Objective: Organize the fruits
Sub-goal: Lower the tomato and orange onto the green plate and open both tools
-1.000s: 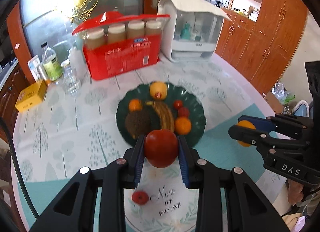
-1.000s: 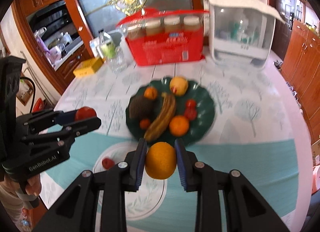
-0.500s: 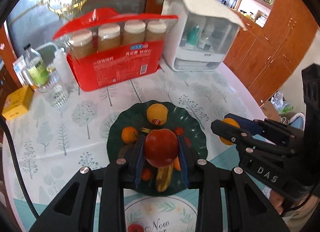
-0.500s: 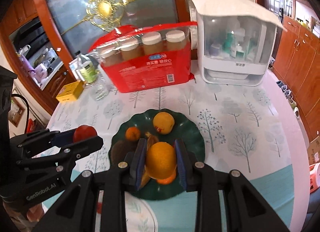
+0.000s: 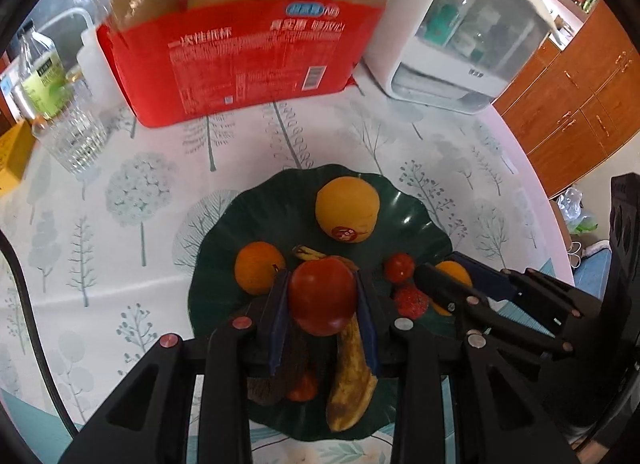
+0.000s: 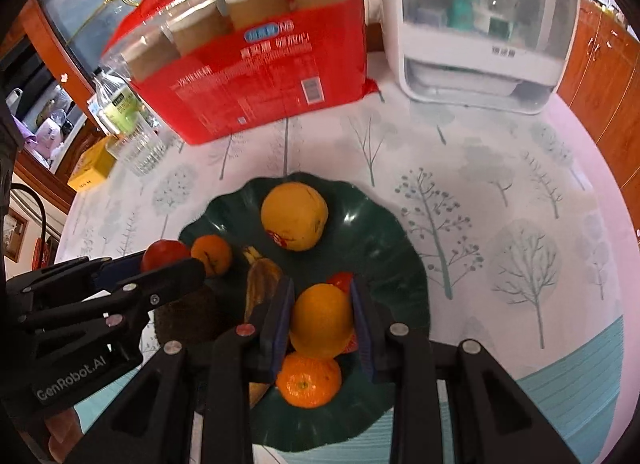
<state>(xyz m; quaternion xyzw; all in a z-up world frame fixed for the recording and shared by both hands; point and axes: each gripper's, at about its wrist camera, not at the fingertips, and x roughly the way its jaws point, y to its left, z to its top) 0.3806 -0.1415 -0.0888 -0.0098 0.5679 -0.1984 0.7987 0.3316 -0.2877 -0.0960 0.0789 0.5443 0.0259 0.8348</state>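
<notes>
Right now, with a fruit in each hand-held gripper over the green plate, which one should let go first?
Probably the left hand-held gripper: its red apple hangs over the banana. The right's orange hangs directly above a tangerine.

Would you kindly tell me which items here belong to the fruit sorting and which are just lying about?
Job: red apple in left tool; orange in right tool; green plate; banana.
Lying about: red cup pack; white cabinet; glass; bottle.
</notes>
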